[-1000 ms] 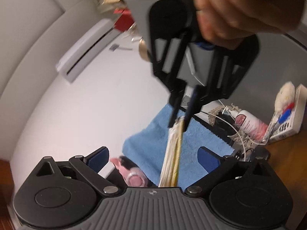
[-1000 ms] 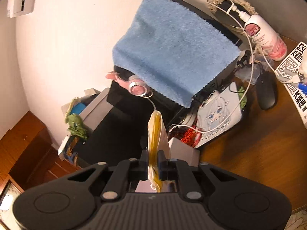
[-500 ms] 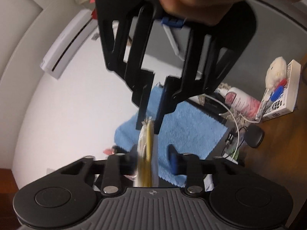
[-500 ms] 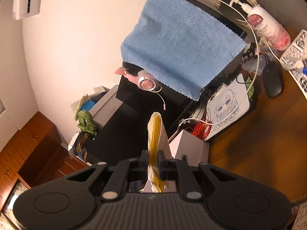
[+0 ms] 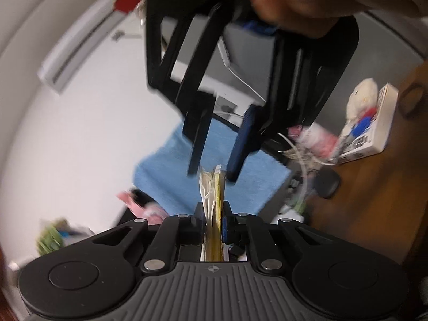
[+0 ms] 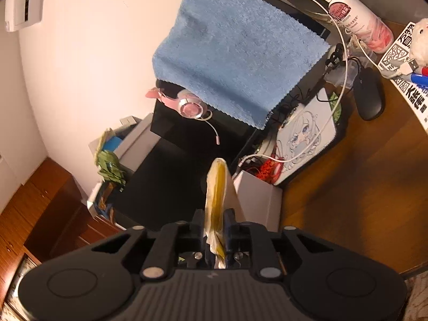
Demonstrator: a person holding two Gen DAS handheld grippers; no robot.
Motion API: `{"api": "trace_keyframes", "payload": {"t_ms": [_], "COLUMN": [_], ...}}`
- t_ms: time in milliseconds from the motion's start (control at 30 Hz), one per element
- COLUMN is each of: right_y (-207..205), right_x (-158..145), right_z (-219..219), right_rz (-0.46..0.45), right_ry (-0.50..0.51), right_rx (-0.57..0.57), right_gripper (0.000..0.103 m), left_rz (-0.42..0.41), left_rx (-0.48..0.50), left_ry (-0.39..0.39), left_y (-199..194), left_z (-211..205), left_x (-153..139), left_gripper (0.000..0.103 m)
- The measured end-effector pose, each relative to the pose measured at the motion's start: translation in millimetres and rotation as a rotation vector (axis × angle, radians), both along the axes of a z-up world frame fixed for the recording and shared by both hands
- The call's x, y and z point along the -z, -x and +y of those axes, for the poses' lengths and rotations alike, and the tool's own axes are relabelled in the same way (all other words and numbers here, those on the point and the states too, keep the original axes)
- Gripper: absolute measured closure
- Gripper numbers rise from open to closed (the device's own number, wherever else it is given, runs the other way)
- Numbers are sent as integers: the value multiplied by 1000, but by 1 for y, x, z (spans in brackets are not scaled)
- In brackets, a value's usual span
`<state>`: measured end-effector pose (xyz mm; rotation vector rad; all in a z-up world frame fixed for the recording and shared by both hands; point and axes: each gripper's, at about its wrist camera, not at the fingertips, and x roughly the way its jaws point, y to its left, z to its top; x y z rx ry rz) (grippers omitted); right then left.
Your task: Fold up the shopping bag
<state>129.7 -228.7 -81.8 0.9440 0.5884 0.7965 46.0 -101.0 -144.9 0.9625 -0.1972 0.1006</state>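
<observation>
A shopping bag (image 5: 212,200), gathered into a thin yellow and cream bundle, is held edge-on in the air above a cluttered bench (image 6: 374,176). The left gripper (image 5: 213,220) pinches its lower end tight. In the left view the right gripper (image 5: 214,171) reaches down from above with a narrow gap around the bundle's top. In its own view it looks clamped on the bag (image 6: 215,195), likely steadying it for a fold.
</observation>
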Motion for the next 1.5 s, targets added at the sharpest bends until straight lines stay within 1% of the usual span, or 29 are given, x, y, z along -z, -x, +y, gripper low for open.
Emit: {"api": "trace_keyframes", "payload": {"t_ms": [33,67,100,167,200,267,333,400,433,533,600,633,667,700,733,767,800,867,1000,1100,1167,1200,1233,1300,1333,1400,1500], "right_y": [0,3,6,10,12,11,11,11,11,10,10,10,10,9,9,8,7,3,-2,-6,-7,-7,-5,-1,1,3,1], "right_x": [-2,-6,-12,-23,-26,-22,-18,-14,-12,-6,-2,0,4,10,16,22,28,37,45,47,46,49,54,48,45,36,32], "right_z": [-2,-4,-7,-14,-18,-23,-29,-35,-38,-47,-53,-56,-56,-53,-50,-50,-50,-55,-65,-71,-74,-77,-80,-80,-79,-73,-52], "right_rz": [-21,-47,-72,-116,-132,-149,-165,-181,-189,-214,-229,-237,-229,-199,-177,-167,-153,-127,-83,-58,-48,-44,-45,-56,-65,-88,-87], "right_ry": [44,94,154,295,356,447,538,629,674,811,902,947,990,1030,1075,1124,1157,1181,1168,1133,1112,1105,1096,1064,1032,925,718], "right_rx": [2,12,27,60,69,69,68,68,68,67,66,66,66,66,68,73,83,100,111,108,103,102,107,127,129,103,14], "right_gripper": [80,76,69,60,60,60,52,37,33,30,30,31,34,49,61,80,88,88,88,88,93,103,103,103,103,102,101], "left_rz": [24,49,72,116,137,178,229,280,296,294,313,312,312,327,345,361,377,409,424,429,433,434,435,431,429,425,415], "left_rx": [4,7,12,30,44,66,98,142,158,166,168,157,147,155,172,178,184,195,201,192,187,183,179,171,167,163,167], "left_ry": [32,65,96,173,209,304,387,481,526,607,635,666,696,722,746,769,792,837,861,873,888,895,901,911,916,921,925], "left_y": [0,-1,-1,0,1,2,-1,-3,-3,-3,-2,-3,-3,-3,-3,-3,-3,-3,-2,-5,-5,-6,-7,-6,-6,-6,-3], "left_z": [2,4,6,11,14,20,26,34,38,46,50,53,56,60,64,68,71,79,85,89,93,95,97,100,101,104,107], "left_x": [-2,-5,-9,-18,-23,-31,-37,-43,-45,-47,-49,-49,-50,-52,-53,-54,-56,-58,-63,-65,-65,-65,-66,-67,-68,-70,-73], "left_gripper": [92,92,92,92,92,92,92,92,92,92,92,92,92,91,91,91,91,91,91,91,91,91,91,91,91,91,90]}}
